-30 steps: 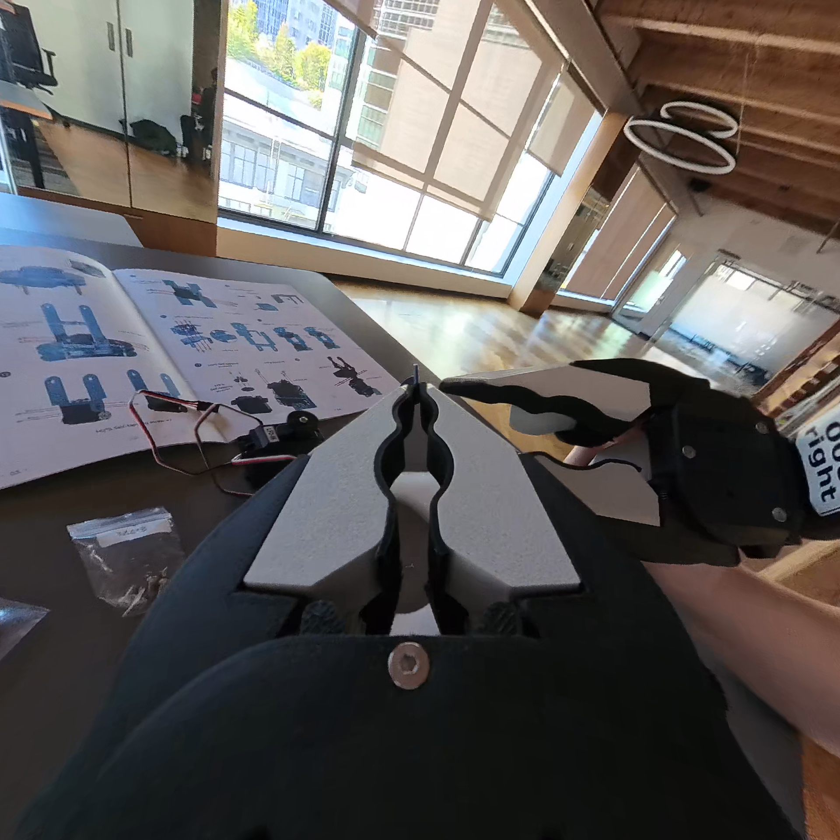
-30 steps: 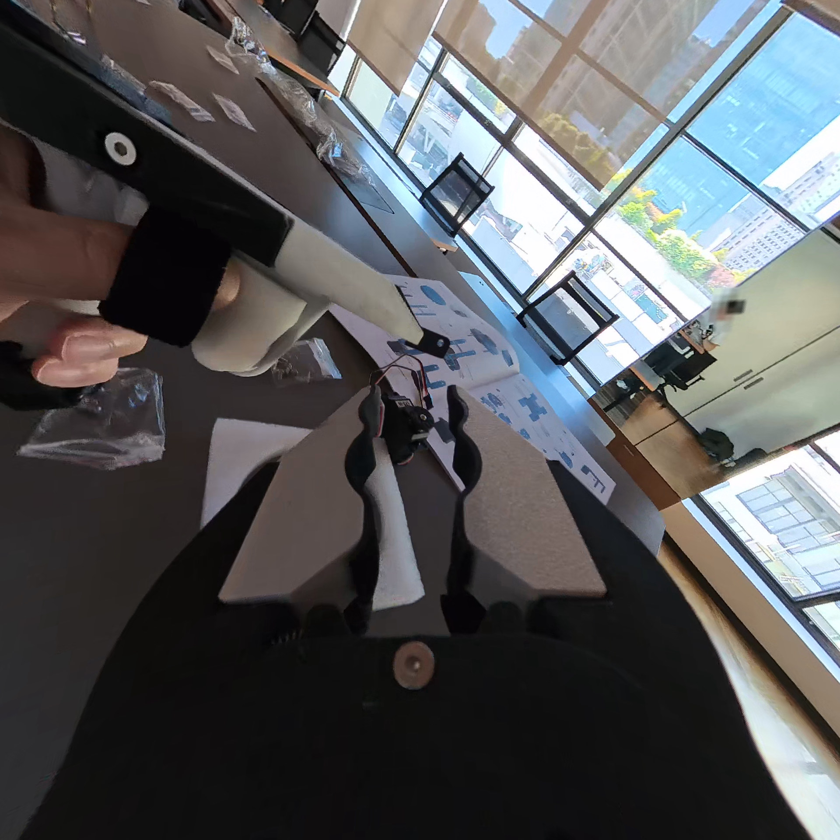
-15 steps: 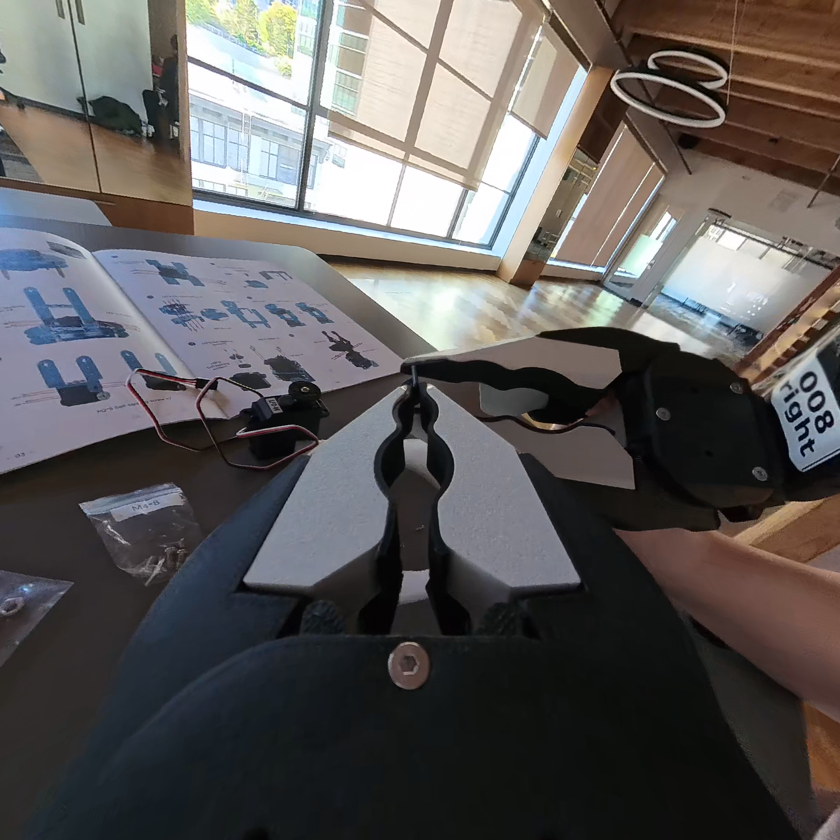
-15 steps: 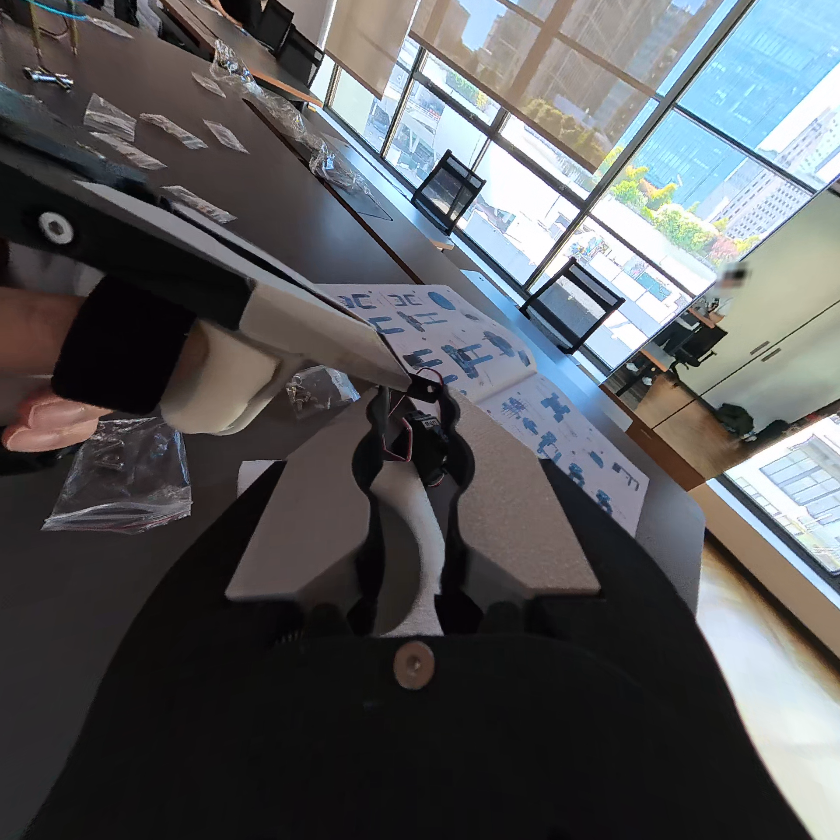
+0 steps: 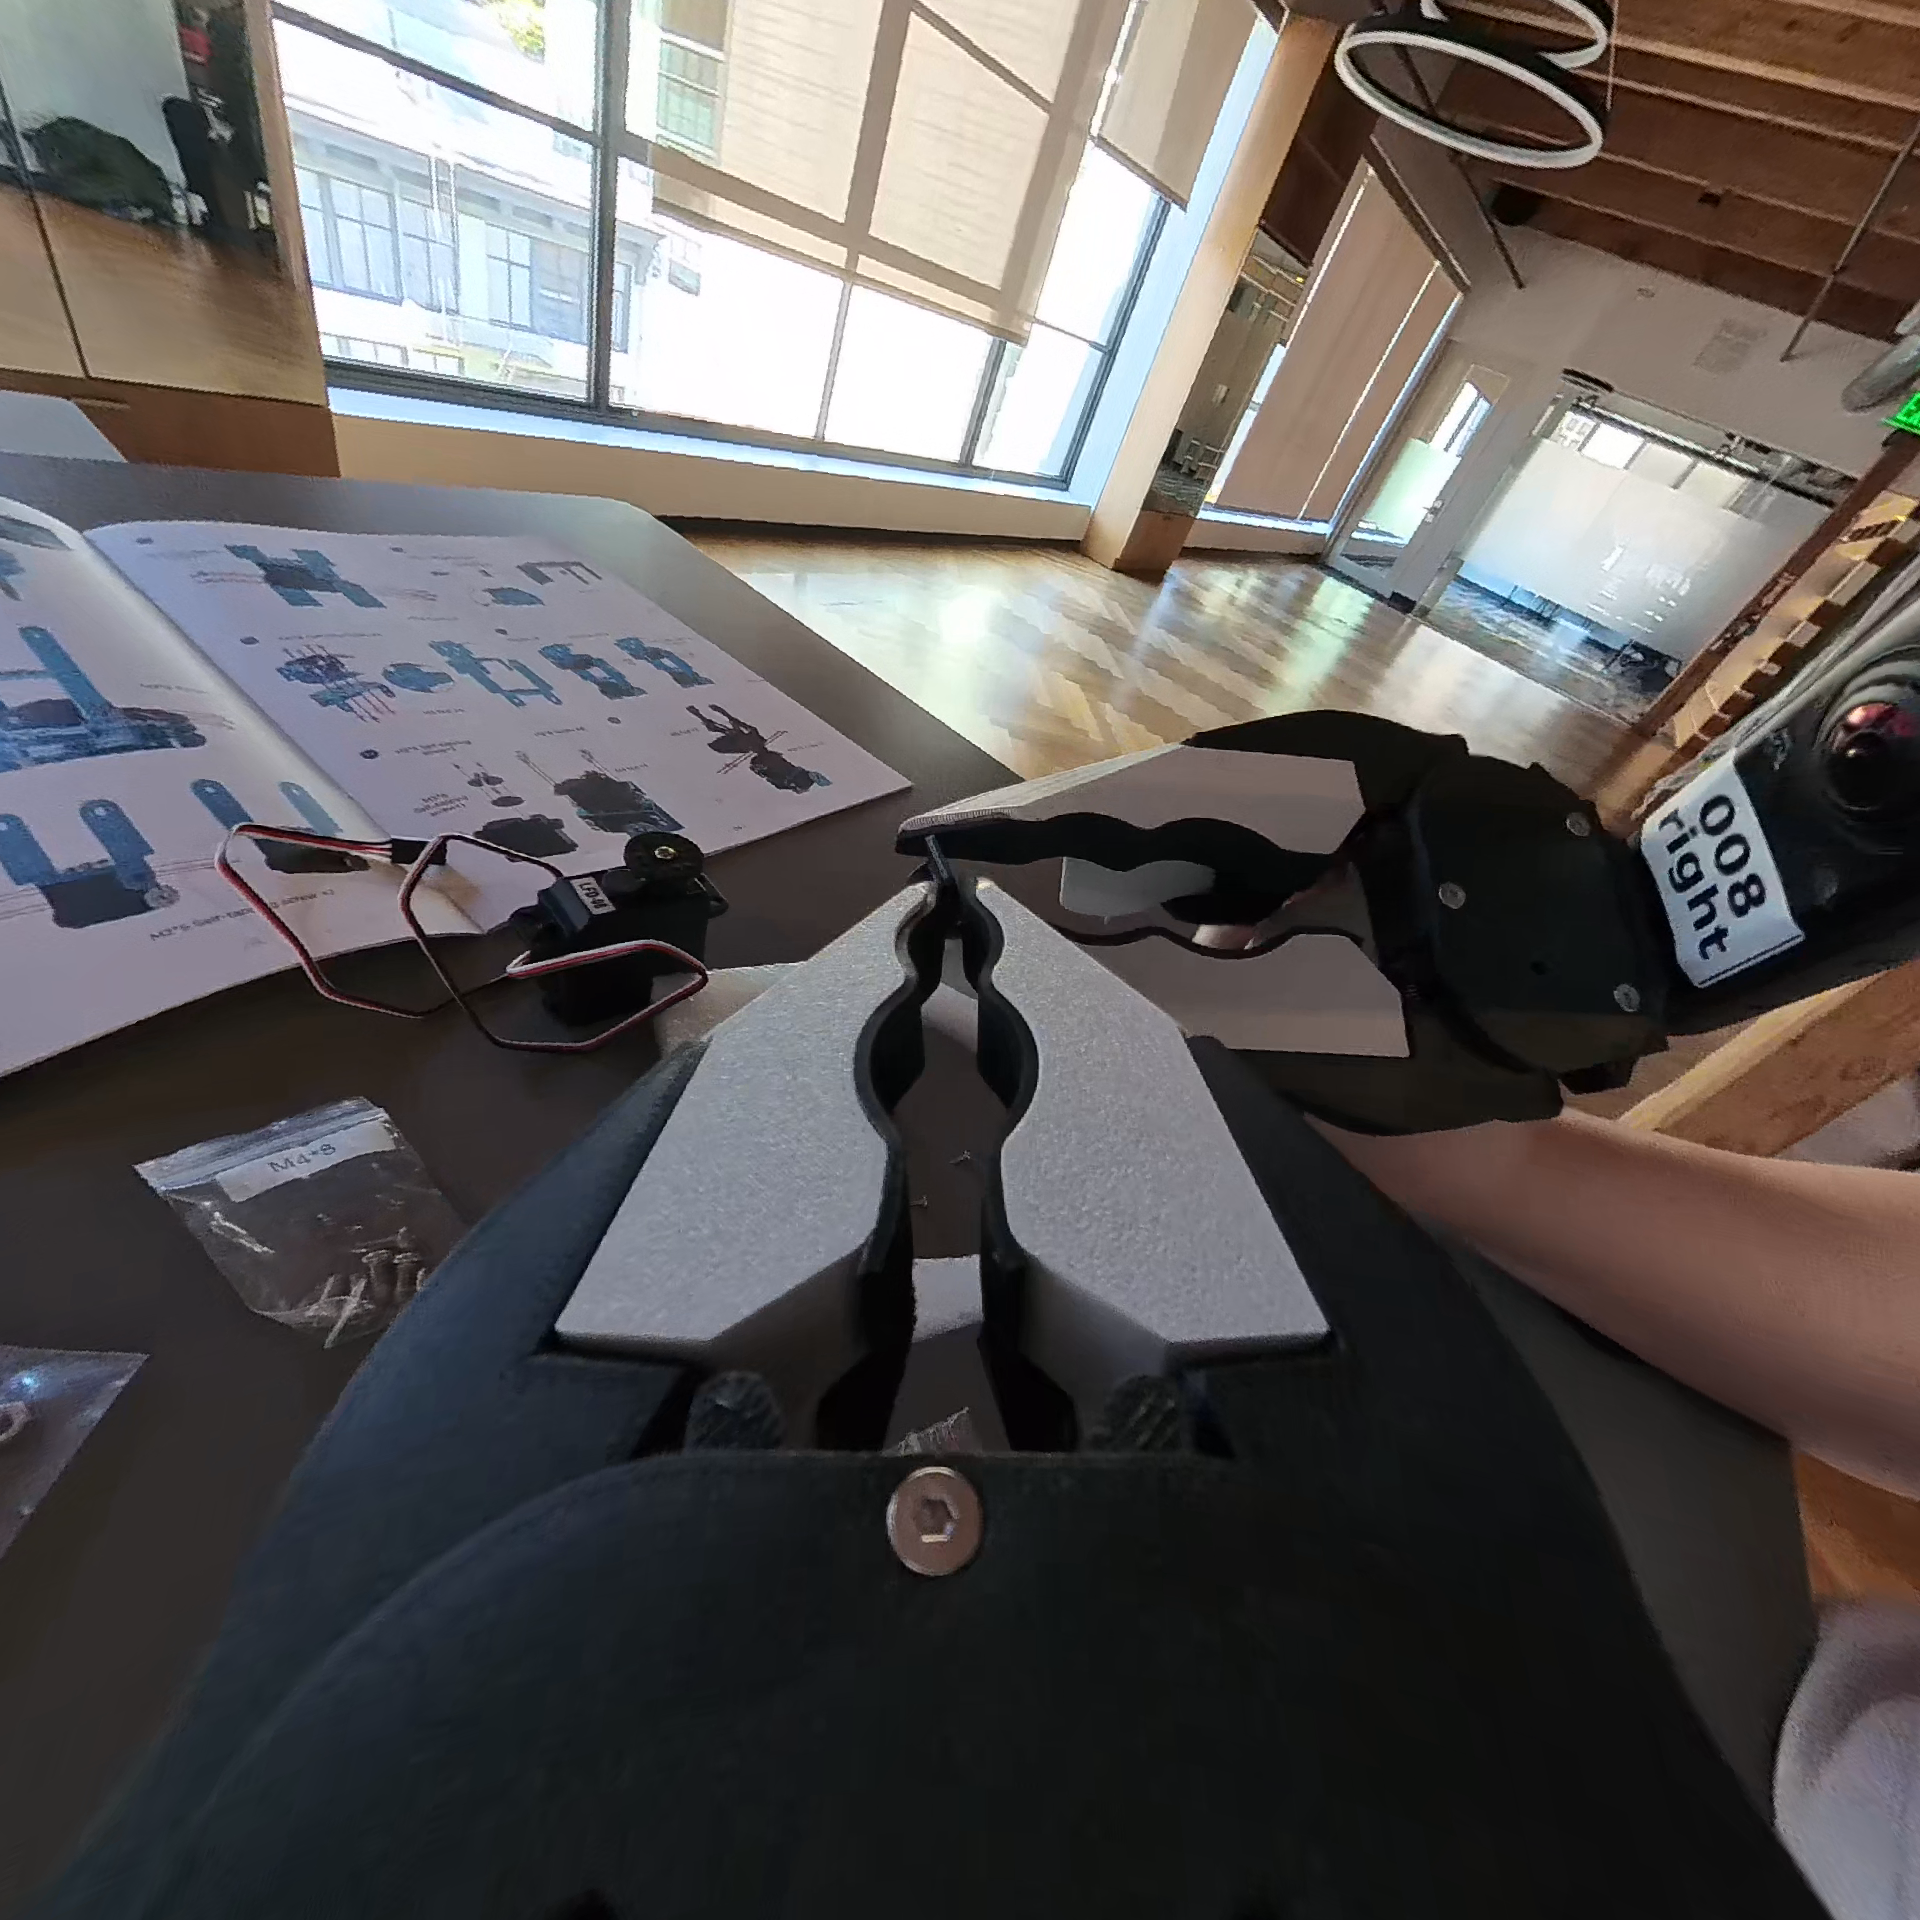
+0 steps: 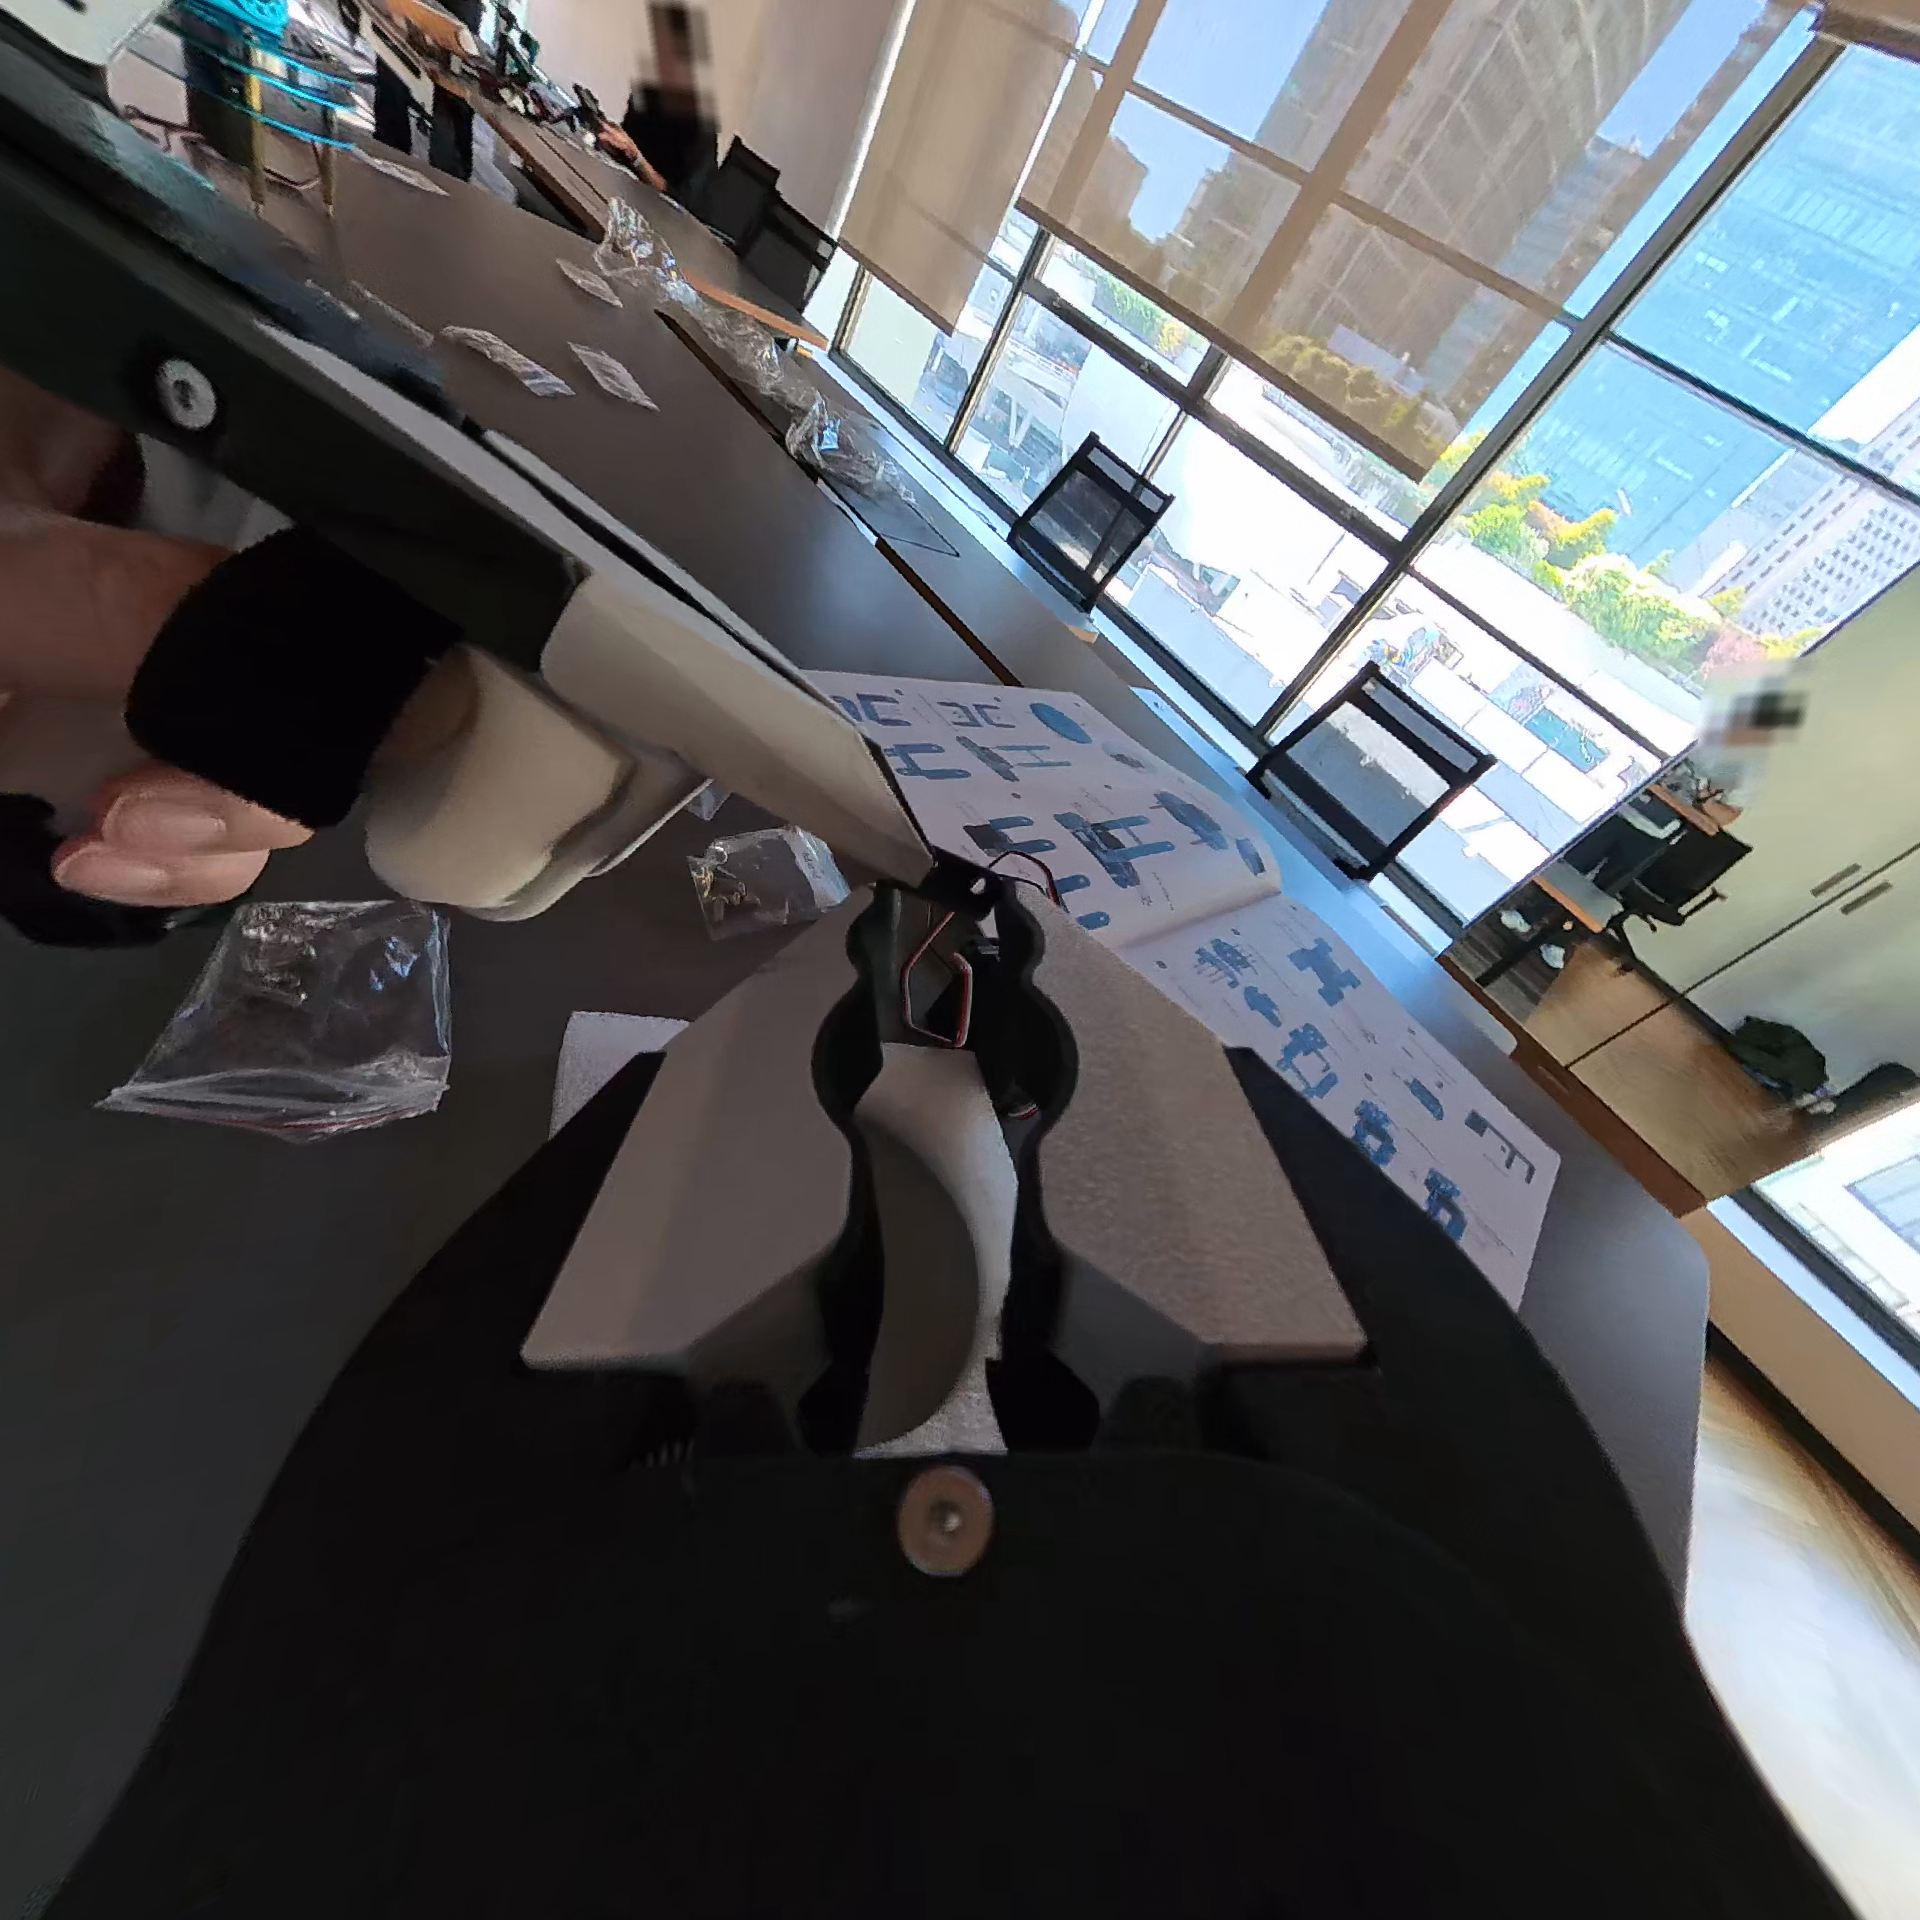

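Left gripper: my left gripper (image 5: 943,902) was clenched on a small black part (image 5: 937,864), pinched upright at the very tips.
Right gripper: my right gripper (image 6: 943,914) met the left one tip to tip, its fingers a narrow gap apart around that part. I could not tell whether they pressed on it.
Black part: it was in the air, off the near right corner of the open booklet (image 5: 416,665).
Booklet: it lay flat on the dark table (image 5: 208,1101), showing blue diagrams.
Motor: a small black motor (image 5: 623,935) with looping red, white and black wires sat at the booklet's near edge, touching the page.
Screws: a clear bag of screws (image 5: 301,1236) lay nearer to me than the booklet, well apart from both grippers.
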Demonstrator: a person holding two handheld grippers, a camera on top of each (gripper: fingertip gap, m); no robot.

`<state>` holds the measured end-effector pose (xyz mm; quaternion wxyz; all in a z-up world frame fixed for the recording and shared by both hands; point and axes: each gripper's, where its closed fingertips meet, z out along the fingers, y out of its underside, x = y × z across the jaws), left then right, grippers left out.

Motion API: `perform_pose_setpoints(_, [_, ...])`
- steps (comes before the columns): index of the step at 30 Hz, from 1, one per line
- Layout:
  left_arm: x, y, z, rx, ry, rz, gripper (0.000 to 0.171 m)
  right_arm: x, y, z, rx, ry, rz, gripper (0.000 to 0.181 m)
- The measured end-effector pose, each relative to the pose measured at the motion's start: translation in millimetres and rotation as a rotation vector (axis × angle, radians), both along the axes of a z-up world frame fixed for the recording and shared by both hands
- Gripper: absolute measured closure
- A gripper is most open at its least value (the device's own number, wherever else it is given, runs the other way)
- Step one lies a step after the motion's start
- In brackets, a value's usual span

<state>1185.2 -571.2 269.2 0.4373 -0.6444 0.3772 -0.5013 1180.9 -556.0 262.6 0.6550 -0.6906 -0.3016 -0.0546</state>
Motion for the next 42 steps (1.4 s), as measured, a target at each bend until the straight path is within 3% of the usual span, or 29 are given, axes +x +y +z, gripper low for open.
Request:
perform_pose_setpoints(10, [0.5,-4.1,-6.0,0.055,0.052,-0.017,0.171,0.1,-2.6,-4.7,0.027,-0.094,0.067,0.164])
perform_pose_setpoints(13, [-1.9,-0.1,-5.5,0.108,0.072,0.018,0.171,5.0,-0.5,-6.0,0.022,-0.086,0.043,0.171])
perform_pose_setpoints(24, [-8.1,8.2,0.3,0.294,0.128,0.092,0.171,17.9,-1.1,-8.6,-0.066,0.011,0.109,0.165])
perform_pose_setpoints(29, [-3.3,0.0,-1.8,0.384,0.173,0.042,0.171,17.3,-7.8,-12.2,-0.125,0.009,0.188,0.164])
perform_pose_setpoints(33, [0.1,-12.1,-2.1,0.423,0.194,-0.112,0.171,13.3,-22.1,-9.6,-0.200,0.003,0.323,0.162])
perform_pose_setpoints(38, [-9.4,-8.0,4.4,0.604,0.264,-0.209,0.171,8.9,-26.9,4.9,-0.223,-0.121,0.443,0.161])
perform_pose_setpoints(42, [-10.5,-6.8,-3.4,0.725,0.362,-0.285,0.171,2.7,-20.3,12.5,-0.214,-0.158,0.450,0.163])
